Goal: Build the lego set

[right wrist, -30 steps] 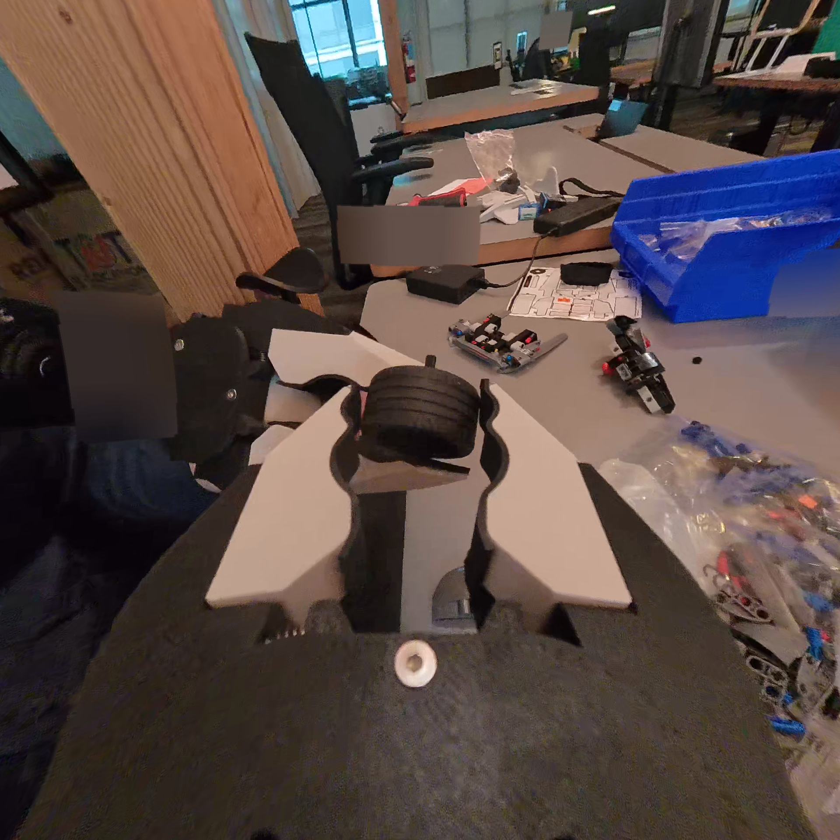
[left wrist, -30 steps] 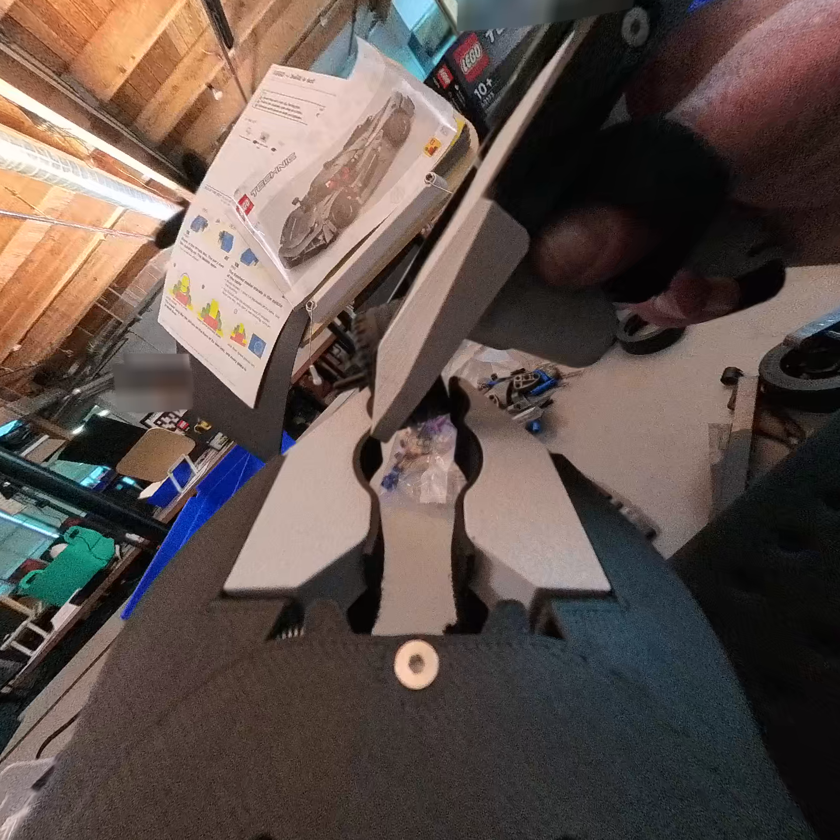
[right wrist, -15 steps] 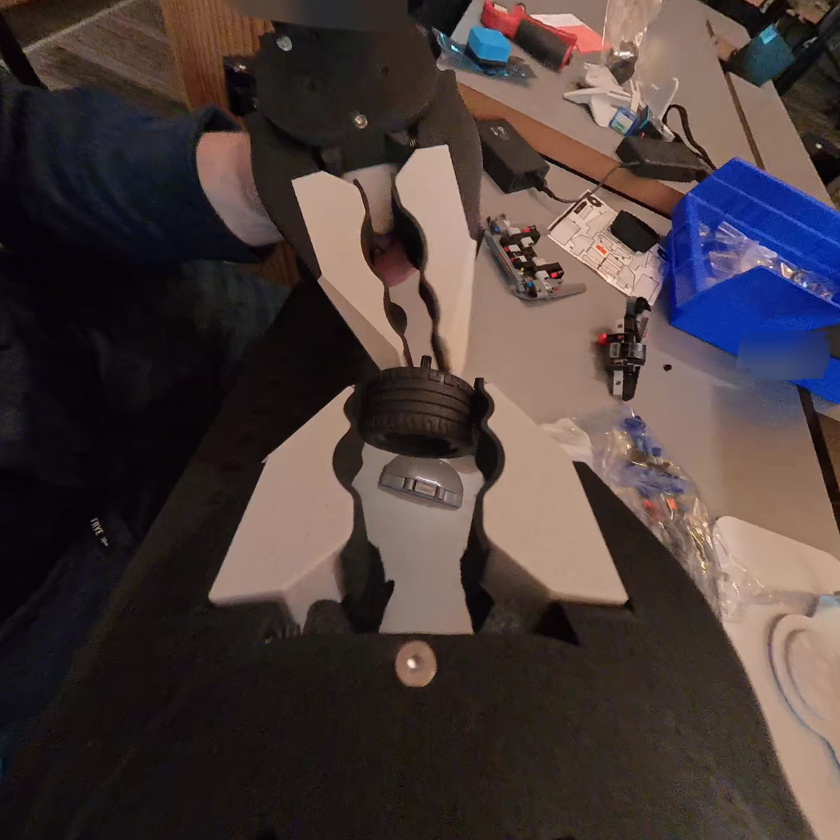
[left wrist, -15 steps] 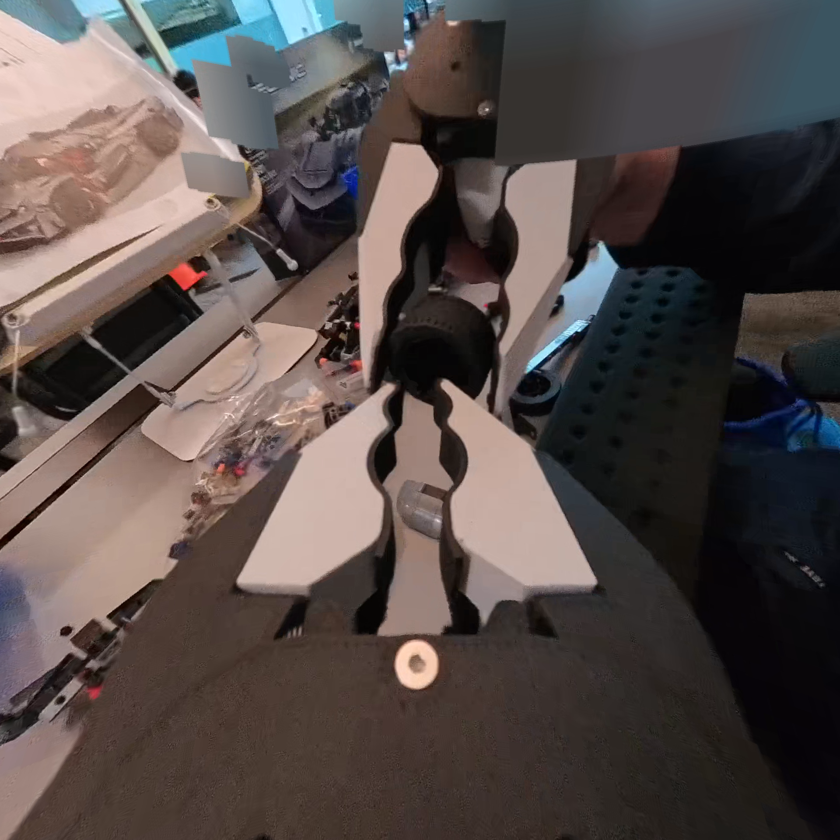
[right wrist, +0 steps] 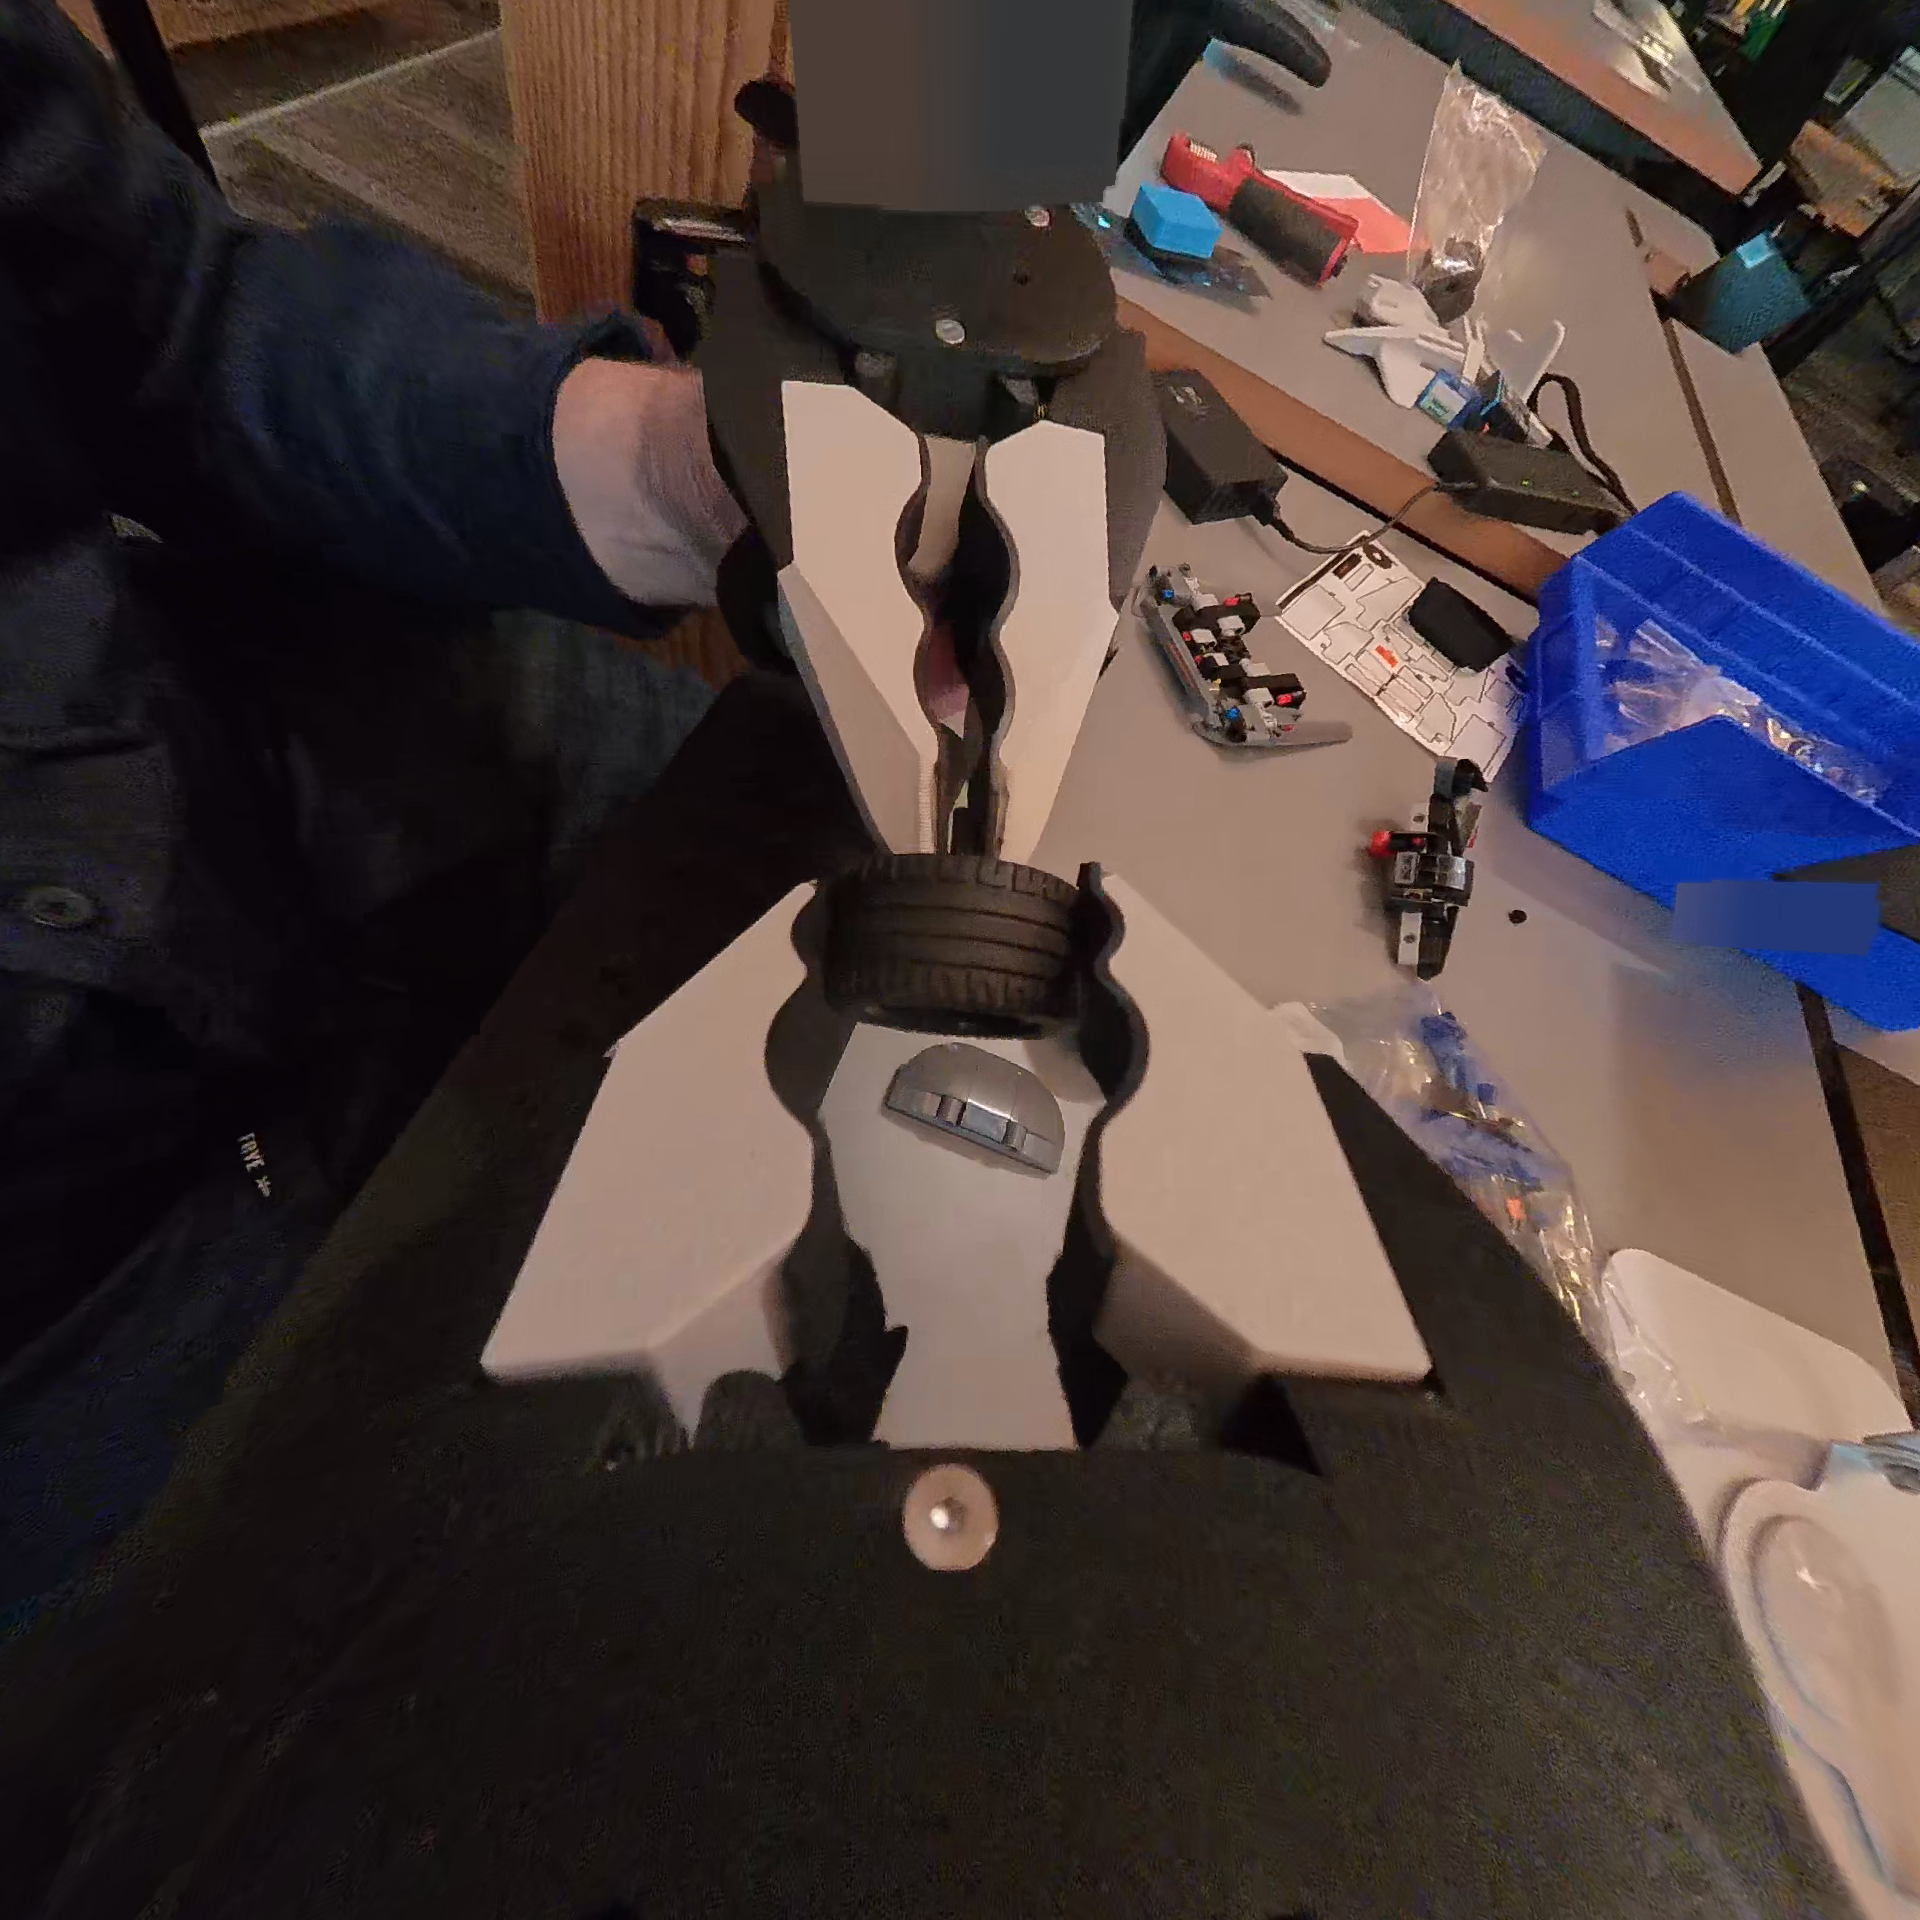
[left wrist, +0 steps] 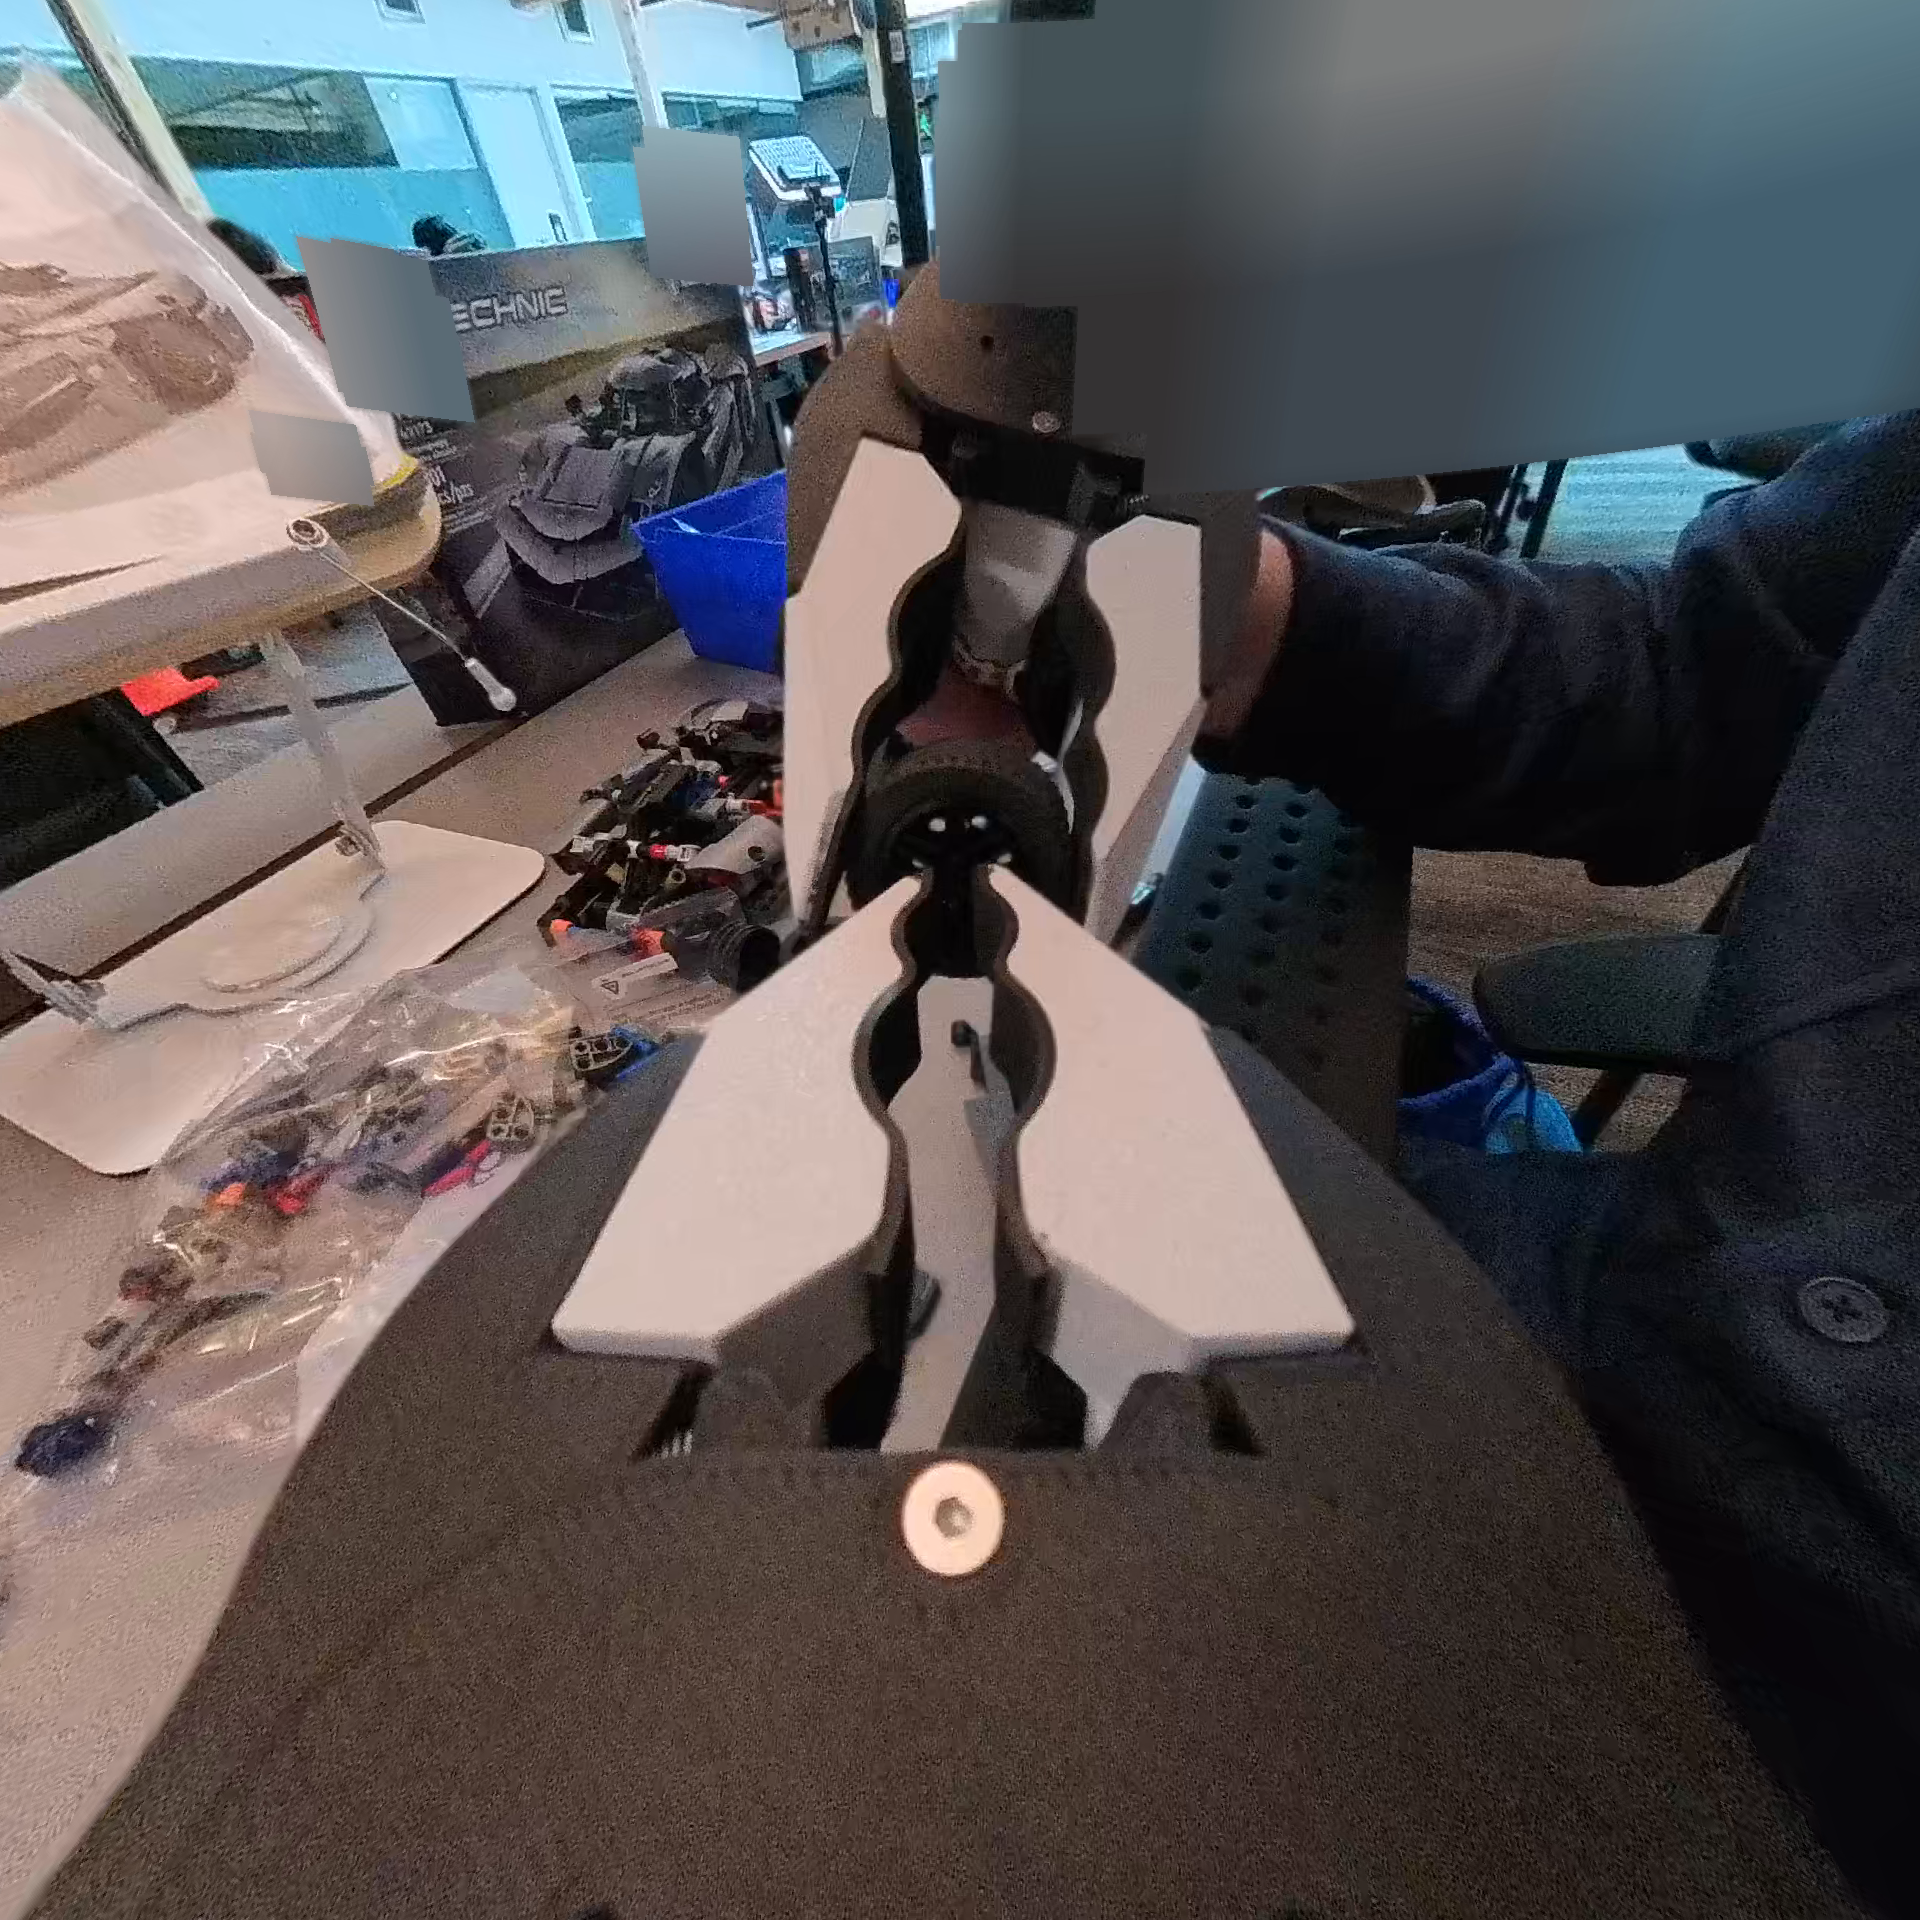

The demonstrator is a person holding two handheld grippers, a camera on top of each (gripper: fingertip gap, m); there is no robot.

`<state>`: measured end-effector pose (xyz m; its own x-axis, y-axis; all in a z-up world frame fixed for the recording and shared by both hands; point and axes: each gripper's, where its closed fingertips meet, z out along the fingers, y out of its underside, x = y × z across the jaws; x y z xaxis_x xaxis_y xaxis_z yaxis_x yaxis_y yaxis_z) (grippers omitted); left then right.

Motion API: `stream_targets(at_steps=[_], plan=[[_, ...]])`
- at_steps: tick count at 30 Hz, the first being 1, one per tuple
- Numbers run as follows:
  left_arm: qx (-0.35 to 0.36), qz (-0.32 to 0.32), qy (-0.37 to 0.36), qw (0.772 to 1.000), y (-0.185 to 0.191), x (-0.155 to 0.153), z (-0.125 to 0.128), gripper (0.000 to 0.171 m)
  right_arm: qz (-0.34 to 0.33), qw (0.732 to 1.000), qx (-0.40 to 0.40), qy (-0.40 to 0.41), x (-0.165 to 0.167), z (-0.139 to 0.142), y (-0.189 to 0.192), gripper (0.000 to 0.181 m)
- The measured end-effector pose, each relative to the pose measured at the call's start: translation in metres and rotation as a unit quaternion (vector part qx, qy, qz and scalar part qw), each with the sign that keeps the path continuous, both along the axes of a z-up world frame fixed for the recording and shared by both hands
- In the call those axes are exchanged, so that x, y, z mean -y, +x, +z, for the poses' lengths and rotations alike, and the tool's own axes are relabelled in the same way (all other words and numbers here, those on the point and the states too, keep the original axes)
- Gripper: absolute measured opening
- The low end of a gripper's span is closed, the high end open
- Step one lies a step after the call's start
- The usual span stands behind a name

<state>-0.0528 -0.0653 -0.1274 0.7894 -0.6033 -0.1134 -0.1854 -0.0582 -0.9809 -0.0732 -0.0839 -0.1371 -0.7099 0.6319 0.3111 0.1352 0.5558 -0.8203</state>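
Swung round from the instruction sheet to face the tyre. Right gripper clamped on tyre above the surface; left gripper pinched a black pin at its hub. Grey piece hung below tyre. Insertion probably imminent.

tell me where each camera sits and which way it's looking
Left wrist view: on the left tool, facing the right tool and the black rubber tyre it clamps; a dark sleeve shows right.
Right wrist view: on the right tool, facing the left tool above the grey table; a sleeve shows left.
Shared: both tools, the tyre, the blue plastic bin.
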Motion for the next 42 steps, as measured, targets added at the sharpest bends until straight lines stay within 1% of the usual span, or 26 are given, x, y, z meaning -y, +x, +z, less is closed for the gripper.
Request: stream_targets(at_steps=[3,7,9,11,12,15,19,21,25,27,28,29,30,31,32,33,34,35,36,37,39,41,42], plan=[[0.013,0.005,-0.003,1.0,0.002,-0.001,0.0,0.003,0.0,1.0,-0.01,-0.002,0.0,0.002,0.002,0.044],[0.019,0.022,0.017,0.999,0.005,-0.001,0.006,0.0,0.005,1.0,-0.018,-0.014,0.001,0.009,0.007,0.042],[0.038,0.021,0.026,0.999,0.009,0.002,0.012,0.0,0.017,0.999,-0.018,-0.032,0.003,0.012,0.012,0.04],[0.043,0.024,0.02,0.999,0.01,0.002,0.012,0.0,0.02,0.999,-0.016,-0.032,0.002,0.012,0.016,0.04],[0.059,0.023,0.018,0.998,0.013,0.002,0.014,0.0,0.023,0.999,-0.016,-0.033,0.002,0.012,0.019,0.039],[0.053,0.025,0.003,0.998,0.019,0.001,0.011,0.0,0.029,0.999,-0.009,-0.039,0.0,0.01,0.023,0.039],[0.089,0.015,-0.01,0.996,0.019,-0.001,0.01,0.001,0.019,1.0,-0.009,-0.021,-0.002,0.007,0.023,0.038],[0.078,0.025,-0.016,0.997,0.019,0.0,0.006,0.0,0.023,0.999,-0.004,-0.024,-0.002,0.003,0.025,0.038],[0.095,0.013,-0.032,0.995,0.023,0.0,0.003,0.0,0.023,0.999,-0.001,-0.026,-0.005,0.0,0.03,0.039],[0.083,0.011,-0.033,0.996,0.026,-0.001,-0.001,0.0,0.021,1.0,0.003,-0.015,-0.01,-0.005,0.034,0.038],[0.089,0.008,-0.039,0.995,0.027,0.0,-0.002,0.0,0.001,1.0,0.01,-0.006,-0.022,-0.01,0.034,0.038],[0.121,0.008,-0.011,0.993,0.015,0.008,0.012,0.0,-0.041,0.999,0.026,0.013,-0.048,-0.02,0.036,0.037],[0.172,0.024,0.008,0.985,-0.015,0.019,0.029,0.0,-0.059,0.998,0.033,-0.005,-0.068,-0.022,0.044,0.037],[0.176,0.058,0.033,0.982,-0.042,0.028,0.038,0.0,-0.046,0.997,0.027,-0.049,-0.069,-0.01,0.054,0.037],[0.117,0.088,0.007,0.989,-0.047,0.024,0.024,0.0,-0.038,0.997,0.023,-0.058,-0.067,-0.001,0.057,0.038],[0.096,0.069,-0.033,0.992,-0.035,0.016,0.005,0.0,-0.043,0.998,0.029,-0.041,-0.066,-0.003,0.055,0.038],[0.092,0.038,-0.077,0.992,-0.021,0.011,-0.012,0.0,-0.05,0.998,0.031,-0.03,-0.067,-0.008,0.05,0.039],[0.078,0.039,-0.075,0.993,-0.02,0.005,-0.02,0.0,-0.049,0.998,0.026,-0.032,-0.066,-0.012,0.048,0.039],[0.057,0.057,-0.08,0.994,-0.027,0.0,-0.027,0.0,-0.043,0.998,0.023,-0.033,-0.063,-0.014,0.048,0.039],[0.055,0.053,-0.091,0.993,-0.027,-0.003,-0.032,0.0,-0.044,0.999,0.02,-0.026,-0.062,-0.017,0.048,0.04],[0.099,0.02,-0.089,0.991,-0.016,-0.01,-0.027,0.0,-0.047,0.999,0.01,-0.017,-0.06,-0.016,0.044,0.041],[0.077,0.007,-0.094,0.993,0.001,-0.019,-0.034,0.017,-0.043,0.999,0.013,-0.002,-0.056,-0.022,0.042,0.042],[0.071,0.006,-0.092,0.993,0.008,-0.024,-0.035,0.019,-0.046,0.999,0.018,0.011,-0.056,-0.027,0.04,0.042]])
